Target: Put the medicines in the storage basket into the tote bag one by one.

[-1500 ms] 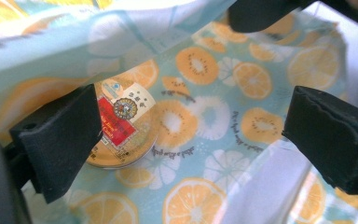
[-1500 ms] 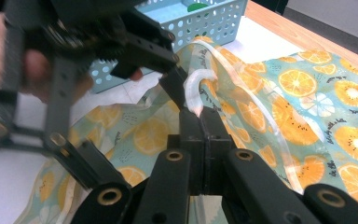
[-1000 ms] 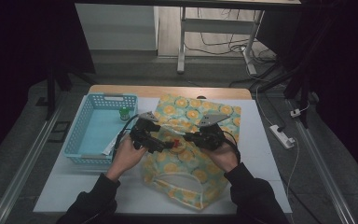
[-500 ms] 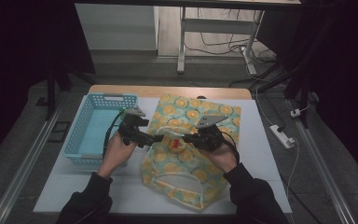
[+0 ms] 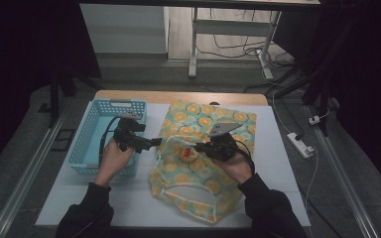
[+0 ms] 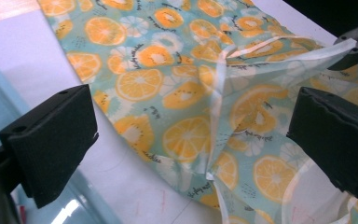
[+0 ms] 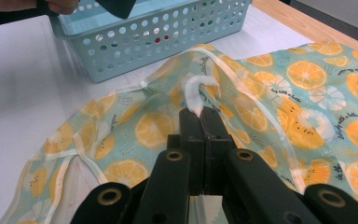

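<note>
The orange-print bag (image 5: 198, 163) lay on the table just right of the blue basket (image 5: 92, 134). The right gripper (image 7: 200, 112) kept its jaws closed on the bag's white rim. The left gripper (image 5: 154, 143), jaws open and empty, had moved from over the bag toward the basket.

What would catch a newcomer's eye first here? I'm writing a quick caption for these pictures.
First the orange-slice patterned bag, spread across the middle of the white table. The right gripper is shut on the bag's white-edged rim and lifts it, while the left gripper hangs open beside the bag. A light blue basket stands at the table's left.
</note>
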`<state>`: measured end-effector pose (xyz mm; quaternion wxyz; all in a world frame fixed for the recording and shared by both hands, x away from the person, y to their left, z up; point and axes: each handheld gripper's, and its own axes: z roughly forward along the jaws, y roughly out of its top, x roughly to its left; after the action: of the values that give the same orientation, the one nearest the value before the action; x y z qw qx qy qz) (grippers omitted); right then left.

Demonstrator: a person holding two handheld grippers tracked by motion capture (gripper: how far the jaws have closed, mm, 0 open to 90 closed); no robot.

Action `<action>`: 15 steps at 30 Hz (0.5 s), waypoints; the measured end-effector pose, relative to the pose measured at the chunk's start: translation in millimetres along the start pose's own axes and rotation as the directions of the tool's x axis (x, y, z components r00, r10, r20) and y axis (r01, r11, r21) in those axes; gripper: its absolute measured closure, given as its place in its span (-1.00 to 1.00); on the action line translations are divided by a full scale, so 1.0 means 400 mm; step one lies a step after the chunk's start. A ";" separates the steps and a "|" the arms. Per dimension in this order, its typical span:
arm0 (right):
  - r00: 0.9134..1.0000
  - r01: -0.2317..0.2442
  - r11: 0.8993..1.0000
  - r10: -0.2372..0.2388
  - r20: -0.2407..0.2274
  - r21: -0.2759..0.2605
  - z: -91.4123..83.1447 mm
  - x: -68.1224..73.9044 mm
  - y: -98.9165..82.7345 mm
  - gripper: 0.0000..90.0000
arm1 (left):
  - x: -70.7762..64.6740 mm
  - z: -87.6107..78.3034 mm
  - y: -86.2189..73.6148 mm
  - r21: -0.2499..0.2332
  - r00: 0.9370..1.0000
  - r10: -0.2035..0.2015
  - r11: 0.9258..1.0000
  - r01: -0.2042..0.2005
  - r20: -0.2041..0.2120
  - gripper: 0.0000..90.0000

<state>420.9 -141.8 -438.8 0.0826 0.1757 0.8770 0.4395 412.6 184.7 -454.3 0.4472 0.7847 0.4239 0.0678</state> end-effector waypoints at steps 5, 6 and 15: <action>1.000 0.002 1.000 -0.002 -0.001 0.000 0.000 0.001 0.000 1.00 | 0.020 -0.014 -0.007 -0.005 1.000 -0.014 1.000 0.013 -0.024 -0.97; 1.000 -0.001 1.000 0.001 -0.001 0.000 0.000 0.001 0.000 1.00 | 0.023 -0.016 -0.008 -0.004 0.999 -0.016 1.000 0.016 -0.034 -0.97; 1.000 0.001 1.000 -0.001 -0.002 0.001 0.002 0.002 0.000 1.00 | 0.080 -0.047 -0.031 -0.004 0.993 -0.047 0.999 0.047 -0.105 -0.97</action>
<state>420.3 -141.0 -439.3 0.0820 0.1749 0.8773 0.4393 416.3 222.7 -461.2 0.4261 0.7695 0.4653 0.0987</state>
